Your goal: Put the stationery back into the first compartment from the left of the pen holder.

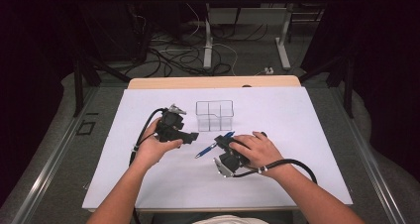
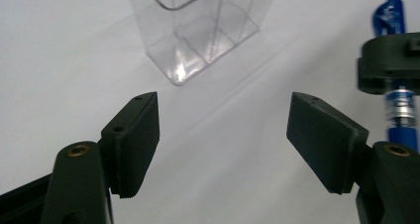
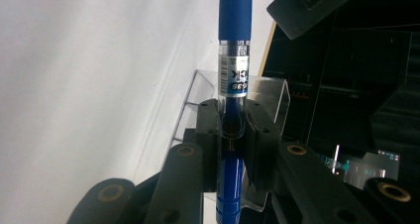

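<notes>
1. High view, left side: the left gripper (image 1: 190, 136) is being held with jaws apart and nothing between them, near the clear divided box (image 1: 214, 115).
2. Centre: a blue pen (image 1: 214, 145) is being clamped by the right gripper (image 1: 224, 141), low over the white table (image 1: 297, 115).
3. Judged step: the pen is being gripped for lifting; the box's open compartments seem the likely target, calling for an upright tilt.
4. Open room is being left all round; table edges lie well apart.
</notes>
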`<action>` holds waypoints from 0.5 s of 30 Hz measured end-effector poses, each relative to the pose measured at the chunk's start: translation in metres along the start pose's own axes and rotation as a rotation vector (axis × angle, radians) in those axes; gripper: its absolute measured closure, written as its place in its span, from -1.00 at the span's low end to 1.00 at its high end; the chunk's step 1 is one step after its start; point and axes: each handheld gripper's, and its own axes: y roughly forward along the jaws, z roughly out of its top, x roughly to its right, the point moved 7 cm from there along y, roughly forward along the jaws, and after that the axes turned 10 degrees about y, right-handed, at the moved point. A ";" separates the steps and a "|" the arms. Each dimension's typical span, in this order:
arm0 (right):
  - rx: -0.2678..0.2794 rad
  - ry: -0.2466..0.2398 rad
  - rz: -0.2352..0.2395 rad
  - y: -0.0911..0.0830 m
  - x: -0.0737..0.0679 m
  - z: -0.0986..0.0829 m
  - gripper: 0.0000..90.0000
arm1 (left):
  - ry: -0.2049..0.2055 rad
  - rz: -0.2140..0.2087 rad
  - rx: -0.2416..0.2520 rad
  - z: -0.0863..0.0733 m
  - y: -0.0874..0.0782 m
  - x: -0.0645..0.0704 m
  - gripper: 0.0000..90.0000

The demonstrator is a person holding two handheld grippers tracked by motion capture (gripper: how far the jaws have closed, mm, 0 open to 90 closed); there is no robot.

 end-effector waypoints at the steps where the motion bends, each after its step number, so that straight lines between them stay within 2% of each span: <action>1: 0.006 0.004 -0.002 0.000 0.001 0.000 0.76 | -0.001 0.015 0.020 -0.001 -0.001 -0.003 -0.36; 2: 0.007 0.020 -0.008 0.000 0.003 0.001 0.76 | 0.003 0.028 0.027 -0.001 -0.002 -0.006 -0.36; 3: 0.019 0.013 -0.010 0.000 0.005 0.002 0.76 | -0.001 0.042 0.029 -0.003 -0.003 -0.010 -0.37; 5: 0.036 0.037 -0.018 0.000 0.008 0.003 0.76 | -0.026 0.054 0.033 -0.007 -0.004 -0.016 -0.38; 7: 0.045 0.080 -0.025 0.000 0.011 0.005 0.76 | -0.055 0.056 0.033 -0.010 -0.005 -0.019 -0.39; 10: 0.061 0.139 -0.034 0.001 0.015 0.006 0.76 | -0.070 0.066 0.057 -0.016 -0.005 -0.026 -0.41; 11: 0.085 0.164 -0.052 0.001 0.017 0.008 0.76 | -0.070 0.068 0.058 -0.017 -0.005 -0.028 -0.46; 13: 0.088 0.193 -0.045 0.001 0.020 0.008 0.76 | -0.085 0.087 0.058 -0.021 -0.004 -0.033 -0.52; 14: 0.106 0.212 -0.057 0.002 0.022 0.010 0.76 | -0.091 0.094 0.056 -0.023 -0.004 -0.035 -0.56; 15: 0.102 0.233 -0.040 0.002 0.023 0.009 0.76 | -0.100 0.098 0.060 -0.025 -0.004 -0.037 -0.61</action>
